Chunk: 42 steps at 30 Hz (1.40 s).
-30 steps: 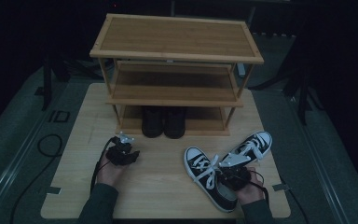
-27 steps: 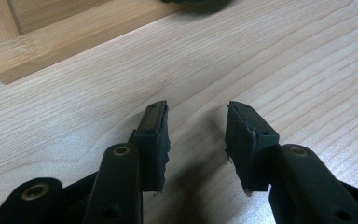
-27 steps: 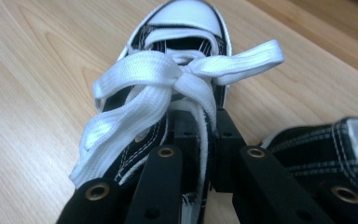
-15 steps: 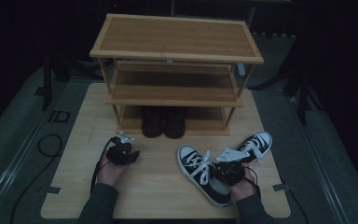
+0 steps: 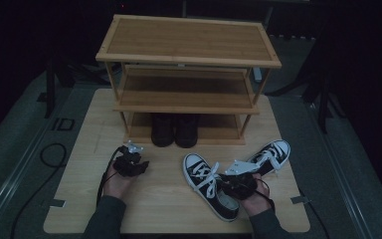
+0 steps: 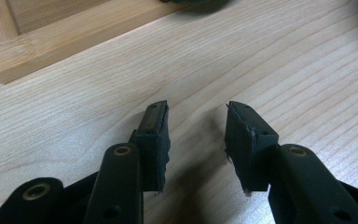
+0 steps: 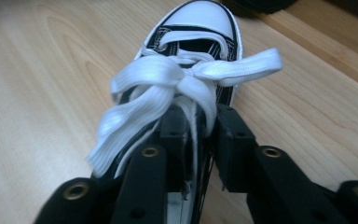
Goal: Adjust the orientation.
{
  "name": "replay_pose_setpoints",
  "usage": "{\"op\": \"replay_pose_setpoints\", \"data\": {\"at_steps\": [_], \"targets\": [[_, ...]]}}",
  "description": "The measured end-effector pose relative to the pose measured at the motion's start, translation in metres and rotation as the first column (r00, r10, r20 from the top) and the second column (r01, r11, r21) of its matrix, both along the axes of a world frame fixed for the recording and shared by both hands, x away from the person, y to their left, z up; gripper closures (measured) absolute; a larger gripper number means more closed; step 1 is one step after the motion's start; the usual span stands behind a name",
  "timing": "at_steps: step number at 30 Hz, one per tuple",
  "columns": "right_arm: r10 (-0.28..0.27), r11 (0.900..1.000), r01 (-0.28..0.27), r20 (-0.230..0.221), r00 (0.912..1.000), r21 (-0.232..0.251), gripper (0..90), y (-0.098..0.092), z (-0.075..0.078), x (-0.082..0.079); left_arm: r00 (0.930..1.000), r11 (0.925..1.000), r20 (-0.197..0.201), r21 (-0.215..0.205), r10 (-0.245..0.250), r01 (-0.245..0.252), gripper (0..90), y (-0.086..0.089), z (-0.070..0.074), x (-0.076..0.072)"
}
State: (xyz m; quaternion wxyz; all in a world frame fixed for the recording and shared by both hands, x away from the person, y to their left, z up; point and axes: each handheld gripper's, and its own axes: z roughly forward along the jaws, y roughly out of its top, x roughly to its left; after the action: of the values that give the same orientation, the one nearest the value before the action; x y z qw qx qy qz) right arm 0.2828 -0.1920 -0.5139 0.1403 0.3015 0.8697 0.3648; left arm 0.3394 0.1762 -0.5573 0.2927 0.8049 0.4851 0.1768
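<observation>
A black-and-white sneaker (image 5: 199, 172) with white laces lies on the wooden table (image 5: 89, 149), toe toward the rack. My right gripper (image 5: 225, 187) is at its opening. In the right gripper view the jaws (image 7: 198, 135) straddle the sneaker's (image 7: 205, 18) side wall and a lace strand. They have just been opening, and a gap shows beside the pads. The matching second sneaker (image 5: 273, 152) lies to the right. My left gripper (image 5: 140, 167) rests low over bare table, open, with nothing between its fingertips (image 6: 196, 126).
A three-tier wooden shoe rack (image 5: 189, 42) stands at the back of the table. A pair of dark shoes (image 5: 174, 129) sits on its bottom shelf. A black cable (image 5: 49, 154) loops on the floor at the left.
The right hand carried the sneaker leftward and laid it flat on the table, away from its mate. The left hand and its gripper have stayed put.
</observation>
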Motion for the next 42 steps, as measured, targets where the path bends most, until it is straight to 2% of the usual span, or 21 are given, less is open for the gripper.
{"op": "replay_pose_setpoints", "data": {"at_steps": [1, 2, 3, 4, 5, 7, 9, 10, 14, 16, 17, 18, 21, 23, 24, 25, 29, 32, 37, 38, 42], "targets": [[0.011, 1.000, -0.011, -0.012, 0.9999, 0.011, 69.2, -0.004, 0.008, -0.003, 1.0000, 1.0000, 0.000, 0.000, -0.001, 0.001, 59.4, 0.000, 0.000, 0.000], [0.011, 1.000, -0.011, -0.012, 0.9999, 0.011, 69.2, -0.004, 0.008, -0.003, 1.0000, 1.0000, 0.000, 0.000, -0.001, 0.001, 59.4, 0.000, 0.000, 0.000], [0.021, 0.998, -0.019, -0.024, 0.9995, 0.065, 67.3, -0.011, 0.017, -0.006, 1.0000, 1.0000, 0.001, -0.001, -0.002, 0.002, 59.3, 0.000, 0.000, 0.000], [0.021, 0.998, -0.019, -0.024, 0.9995, 0.065, 67.3, -0.011, 0.017, -0.006, 1.0000, 1.0000, 0.001, -0.001, -0.002, 0.002, 59.3, 0.000, 0.000, 0.000], [0.013, 0.996, -0.012, -0.004, 0.9999, 0.086, 65.9, -0.019, 0.030, -0.010, 1.0000, 1.0000, 0.001, -0.004, -0.002, 0.002, 59.2, 0.000, 0.000, 0.000], [0.001, 0.996, -0.003, 0.017, 0.9999, 0.089, 64.7, -0.025, 0.037, -0.011, 1.0000, 1.0000, 0.001, -0.006, -0.003, 0.003, 58.9, 0.000, 0.000, 0.000], [-0.028, 0.998, 0.025, 0.040, 0.9988, 0.062, 62.9, -0.031, 0.042, -0.009, 1.0000, 1.0000, 0.001, -0.006, -0.004, 0.004, 58.6, 0.000, 0.000, 0.000], [-0.028, 0.998, 0.025, 0.040, 0.9988, 0.062, 62.9, -0.031, 0.042, -0.009, 1.0000, 1.0000, 0.001, -0.006, -0.004, 0.004, 58.6, 0.000, 0.000, 0.000], [-0.082, 0.997, 0.082, 0.051, 0.9953, 0.010, 62.1, -0.044, 0.040, 0.001, 1.0000, 1.0000, 0.000, -0.005, -0.006, 0.006, 58.6, 0.001, 0.000, 0.000], [-0.151, 0.988, 0.153, 0.051, 0.9871, -0.022, 60.1, -0.055, 0.037, 0.009, 1.0000, 1.0000, 0.001, -0.005, -0.005, 0.005, 58.6, 0.001, 0.000, 0.000], [-0.177, 0.984, 0.179, 0.053, 0.9827, -0.027, 62.4, -0.059, 0.036, 0.012, 1.0000, 1.0000, 0.001, -0.004, -0.005, 0.005, 58.6, 0.001, 0.000, 0.000], [-0.193, 0.981, 0.194, 0.053, 0.9798, -0.027, 70.5, -0.064, 0.036, 0.016, 1.0000, 1.0000, 0.001, -0.004, -0.005, 0.005, 58.5, 0.001, 0.000, 0.000], [-0.227, 0.972, 0.229, 0.047, 0.9727, -0.048, 85.3, -0.074, 0.032, 0.023, 1.0000, 1.0000, 0.001, -0.006, -0.006, 0.006, 58.5, 0.001, 0.000, 0.000], [-0.248, 0.965, 0.251, 0.049, 0.9675, -0.070, 87.8, -0.079, 0.028, 0.027, 1.0000, 1.0000, 0.001, -0.005, -0.006, 0.006, 58.5, 0.001, 0.000, 0.000], [-0.248, 0.965, 0.251, 0.049, 0.9675, -0.070, 87.8, -0.079, 0.028, 0.027, 1.0000, 1.0000, 0.001, -0.005, -0.006, 0.006, 58.5, 0.001, 0.000, 0.000], [-0.274, 0.956, 0.277, 0.045, 0.9606, -0.092, 88.7, -0.081, 0.025, 0.030, 1.0000, 1.0000, 0.001, -0.006, -0.007, 0.007, 58.5, 0.001, 0.000, 0.000], [-0.286, 0.952, 0.287, 0.025, 0.9578, -0.101, 88.7, -0.084, 0.019, 0.036, 1.0000, 0.9999, 0.002, -0.006, -0.008, 0.008, 58.4, 0.001, -0.001, 0.000], [-0.273, 0.956, 0.271, 0.001, 0.9621, -0.107, 88.0, -0.084, 0.013, 0.040, 1.0000, 1.0000, 0.004, -0.006, -0.007, 0.007, 58.4, 0.001, -0.001, 0.000], [-0.270, 0.956, 0.267, -0.010, 0.9628, -0.120, 87.8, -0.081, 0.009, 0.042, 1.0000, 0.9999, 0.005, -0.007, -0.008, 0.008, 58.4, 0.001, -0.001, 0.000], [-0.292, 0.947, 0.287, -0.013, 0.9563, -0.142, 88.0, -0.082, 0.006, 0.045, 1.0000, 0.9999, 0.005, -0.007, -0.008, 0.008, 58.3, 0.001, -0.001, 0.000], [-0.301, 0.944, 0.294, -0.022, 0.9534, -0.152, 88.4, -0.083, 0.006, 0.044, 1.0000, 0.9999, 0.005, -0.007, -0.008, 0.008, 58.4, 0.001, -0.001, 0.000]]}}
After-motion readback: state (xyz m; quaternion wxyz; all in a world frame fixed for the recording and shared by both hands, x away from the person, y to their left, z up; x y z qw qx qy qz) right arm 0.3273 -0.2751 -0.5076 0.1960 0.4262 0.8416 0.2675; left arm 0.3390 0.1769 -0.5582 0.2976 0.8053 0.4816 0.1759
